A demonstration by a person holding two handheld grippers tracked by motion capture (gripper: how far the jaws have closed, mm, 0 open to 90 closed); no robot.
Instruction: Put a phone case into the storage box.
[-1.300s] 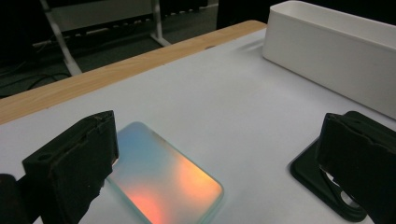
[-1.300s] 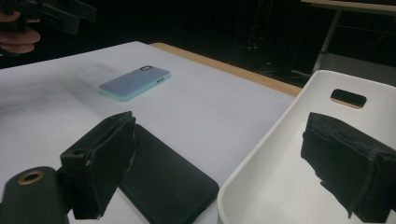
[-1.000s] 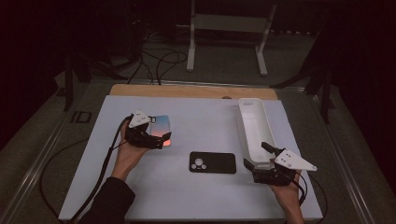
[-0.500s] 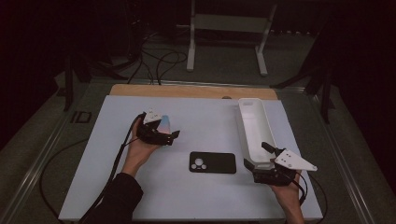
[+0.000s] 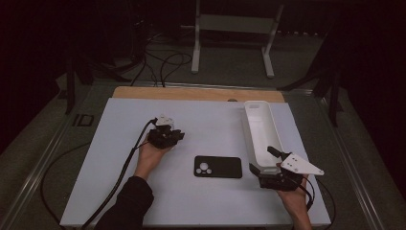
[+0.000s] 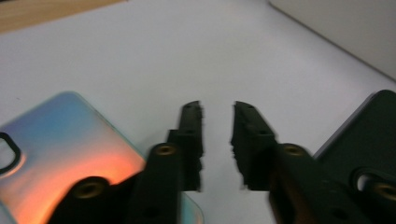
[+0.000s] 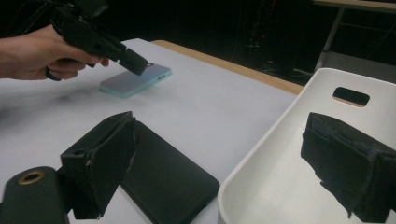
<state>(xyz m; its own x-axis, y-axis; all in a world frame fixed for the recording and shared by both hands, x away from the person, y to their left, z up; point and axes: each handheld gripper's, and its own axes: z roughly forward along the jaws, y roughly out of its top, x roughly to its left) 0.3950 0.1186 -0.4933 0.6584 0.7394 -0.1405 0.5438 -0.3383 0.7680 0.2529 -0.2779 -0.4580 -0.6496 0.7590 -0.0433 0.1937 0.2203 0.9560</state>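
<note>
**Currently: left tool above the iridescent case, right tool at the tray**

Currently the tabletop carries one white tray, two phone cases and two tools.

1. White tray: one unit. Its long axis runs from the near edge toward the far edge, at the right of the high view. One slot handle shows in its end wall in the right gripper view; the near end is covered by the right tool.
2. Black phone case: one unit, lying flat in the middle, long axis across the tabletop, camera cut-out toward the person's left. Both gripper views cut it off at the frame edge.
3. Iridescent phone case: one unit, flat on the tabletop, left of centre. In the high view the left tool and hand cover it. In the left gripper view it is cut off at the lower left corner, so its long axis cannot be read there.
4. Left tool: the jaws have just been closing and now stand a narrow gap apart. Bare tabletop shows between them; the case lies under the left jaw, not in the gap.
5. Right tool: jaws wide apart, one outside the tray wall above the black case, the other inside the tray. No pad presses on anything.
</note>
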